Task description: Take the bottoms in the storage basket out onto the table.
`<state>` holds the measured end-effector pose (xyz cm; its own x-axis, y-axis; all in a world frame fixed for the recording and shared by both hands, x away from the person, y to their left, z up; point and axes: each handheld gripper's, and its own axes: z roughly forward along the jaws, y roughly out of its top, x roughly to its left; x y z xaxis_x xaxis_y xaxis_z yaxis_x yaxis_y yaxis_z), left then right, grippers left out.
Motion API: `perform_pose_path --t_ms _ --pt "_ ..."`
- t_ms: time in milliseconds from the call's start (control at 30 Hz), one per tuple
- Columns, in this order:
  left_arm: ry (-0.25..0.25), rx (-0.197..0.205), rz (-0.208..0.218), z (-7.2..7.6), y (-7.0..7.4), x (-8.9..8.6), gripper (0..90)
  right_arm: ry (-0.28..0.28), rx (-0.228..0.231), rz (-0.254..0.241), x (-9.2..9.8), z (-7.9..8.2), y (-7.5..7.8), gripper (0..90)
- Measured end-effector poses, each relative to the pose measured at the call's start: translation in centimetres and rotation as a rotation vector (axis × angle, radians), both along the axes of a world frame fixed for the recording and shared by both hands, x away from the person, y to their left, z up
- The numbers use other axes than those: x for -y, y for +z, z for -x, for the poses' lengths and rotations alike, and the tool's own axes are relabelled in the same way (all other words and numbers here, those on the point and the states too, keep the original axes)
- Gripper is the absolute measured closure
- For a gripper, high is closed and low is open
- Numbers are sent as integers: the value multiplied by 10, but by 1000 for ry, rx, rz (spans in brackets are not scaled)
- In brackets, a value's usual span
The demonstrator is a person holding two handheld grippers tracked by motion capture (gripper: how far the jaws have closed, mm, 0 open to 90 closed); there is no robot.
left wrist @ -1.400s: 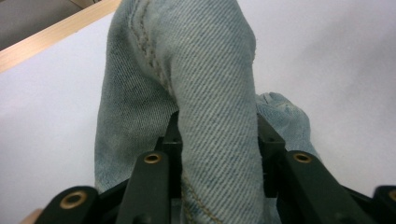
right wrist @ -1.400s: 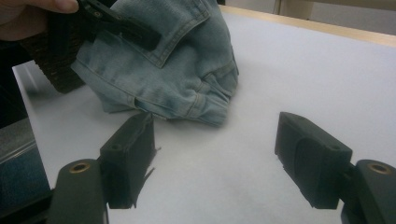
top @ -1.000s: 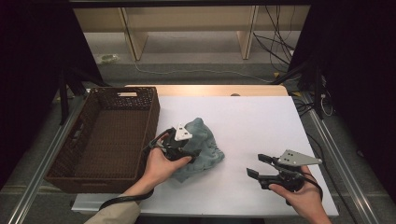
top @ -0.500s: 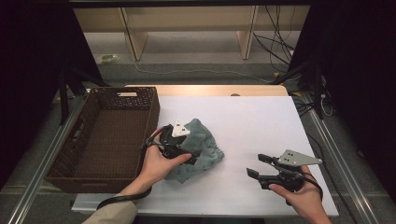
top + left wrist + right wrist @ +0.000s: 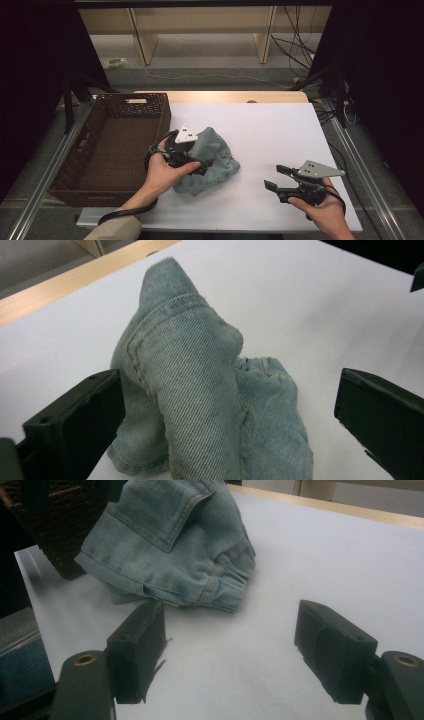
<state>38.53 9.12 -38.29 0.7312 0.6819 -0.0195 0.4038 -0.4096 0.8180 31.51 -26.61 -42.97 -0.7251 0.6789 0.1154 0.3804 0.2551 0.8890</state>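
Note:
A crumpled pale-blue denim garment (image 5: pixel 220 156) lies in a heap near the middle of the white table (image 5: pixel 280 130). My left gripper (image 5: pixel 201 159) hovers at the heap's left side, just above it. In the left gripper view the denim (image 5: pixel 200 385) rises between the two jaws, which have just been opening and now stand wide apart without touching it; the left gripper (image 5: pixel 230 385) is open. My right gripper (image 5: pixel 278 178) rests low at the front right, open and holding nothing. The right gripper view shows the right gripper (image 5: pixel 232 630) over bare table with the denim (image 5: pixel 175 545) beyond it.
A dark brown wicker basket (image 5: pixel 75 187) stands along the table's left side, close to the denim; its corner (image 5: pixel 55 525) shows in the right gripper view. A wooden strip (image 5: pixel 225 96) edges the far side. Metal rails run along both sides of the table.
The left gripper's jaws have opened off the denim, and the hand has lifted and drawn slightly left. The denim heap has settled. The right hand has stayed put.

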Motion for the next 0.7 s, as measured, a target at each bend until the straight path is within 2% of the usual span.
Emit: perform_pose_path --t_ms 167,700 --pt "-8 17 9 3 6 -3 0 -2 0 0 0 0 0 294" --pt "-21 39 18 11 11 -9 0 -3 0 -5 1 0 0 292"
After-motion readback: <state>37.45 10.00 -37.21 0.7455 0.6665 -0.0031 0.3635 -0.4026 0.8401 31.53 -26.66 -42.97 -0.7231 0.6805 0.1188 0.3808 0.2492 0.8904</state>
